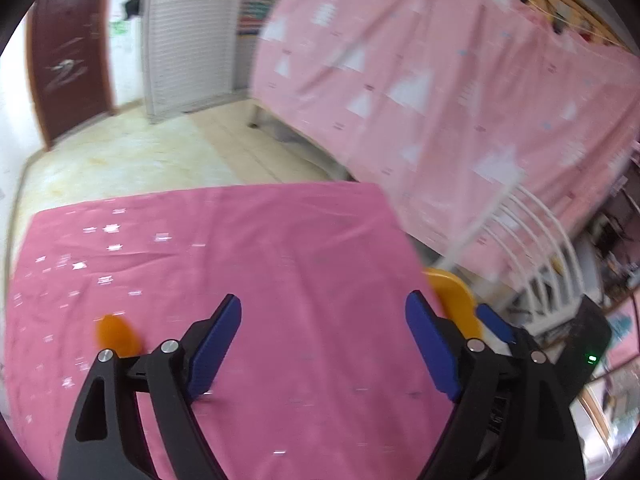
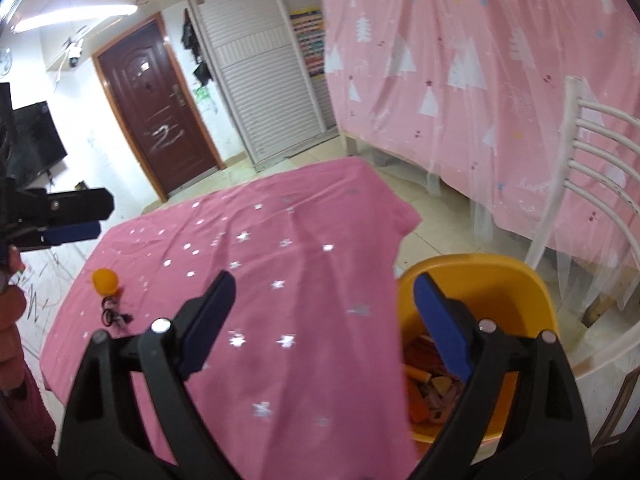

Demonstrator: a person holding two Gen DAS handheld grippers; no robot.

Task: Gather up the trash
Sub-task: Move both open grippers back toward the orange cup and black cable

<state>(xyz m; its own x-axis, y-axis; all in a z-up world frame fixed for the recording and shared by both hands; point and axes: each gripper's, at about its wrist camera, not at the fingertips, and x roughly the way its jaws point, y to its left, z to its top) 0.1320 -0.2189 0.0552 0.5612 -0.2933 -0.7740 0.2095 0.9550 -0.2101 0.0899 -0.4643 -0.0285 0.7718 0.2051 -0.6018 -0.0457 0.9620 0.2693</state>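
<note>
A table under a pink star-print cloth (image 2: pixel 280 280) fills the foreground of both views, and shows in the left wrist view (image 1: pixel 240 260). A yellow bin (image 2: pixel 480 276) stands beside the table's right edge, holding several pieces of trash (image 2: pixel 428 384); its rim shows in the left wrist view (image 1: pixel 456 296). An orange object (image 2: pixel 105 281) lies at the table's left, with a small black cord (image 2: pixel 114 316) beside it; it shows blurred in the left wrist view (image 1: pixel 116 334). My left gripper (image 1: pixel 324 344) is open and empty above the table. My right gripper (image 2: pixel 324 320) is open and empty, its right finger over the bin.
A white chair (image 2: pixel 592 184) stands behind the bin. A large pink tree-print cover (image 2: pixel 480 60) drapes furniture at the right. A brown door (image 2: pixel 156 116), white shuttered door (image 2: pixel 260 60) and television (image 2: pixel 36 140) stand at the far wall. Tiled floor (image 1: pixel 140 160) lies beyond the table.
</note>
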